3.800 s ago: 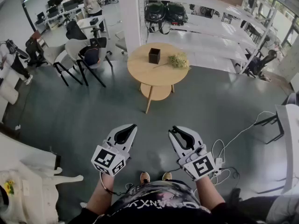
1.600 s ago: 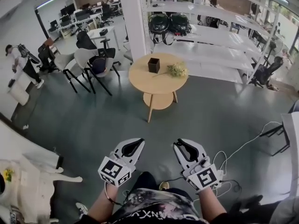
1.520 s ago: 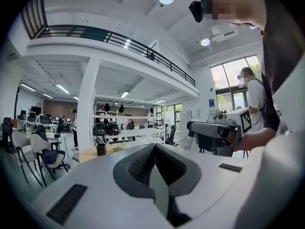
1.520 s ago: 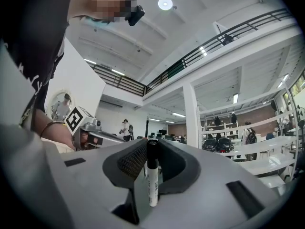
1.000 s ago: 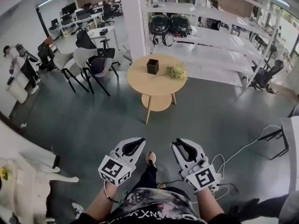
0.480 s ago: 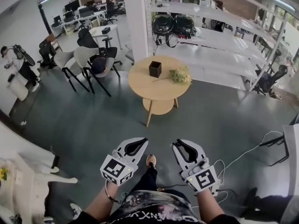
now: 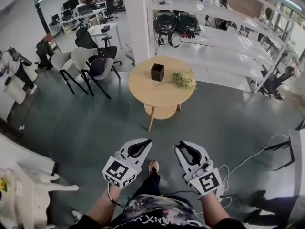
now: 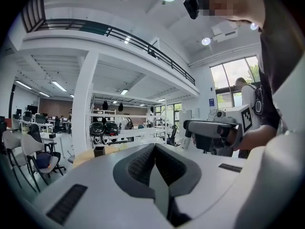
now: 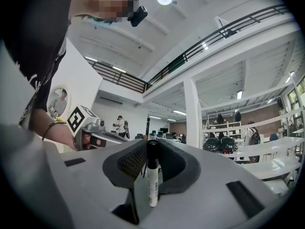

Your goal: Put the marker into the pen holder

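Note:
Between the jaws of my right gripper [image 9: 152, 146] stands a white marker [image 9: 152, 180] with a black cap, and the gripper is shut on it. My left gripper [image 8: 155, 149] is shut with nothing in it. In the head view both grippers, left [image 7: 144, 142] and right [image 7: 179, 146], are held side by side in front of the person, well short of the round wooden table [image 7: 143, 89]. A black square pen holder [image 7: 157, 72] stands on that table, with a bunch of dried flowers [image 7: 183, 78] to its right. The marker is hidden in the head view.
Grey floor lies between me and the table. Chairs [image 7: 93, 63] stand left of the table, a white pillar [image 7: 136, 18] and long white shelves [image 7: 228, 46] behind it. Cables [image 7: 248, 159] trail on the floor at the right. A white cabinet [image 7: 24, 185] is at the lower left.
The whole view has shifted as the person walks toward the table, which now sits a little nearer and lower in the head view. Both grippers keep the same pose, side by side.

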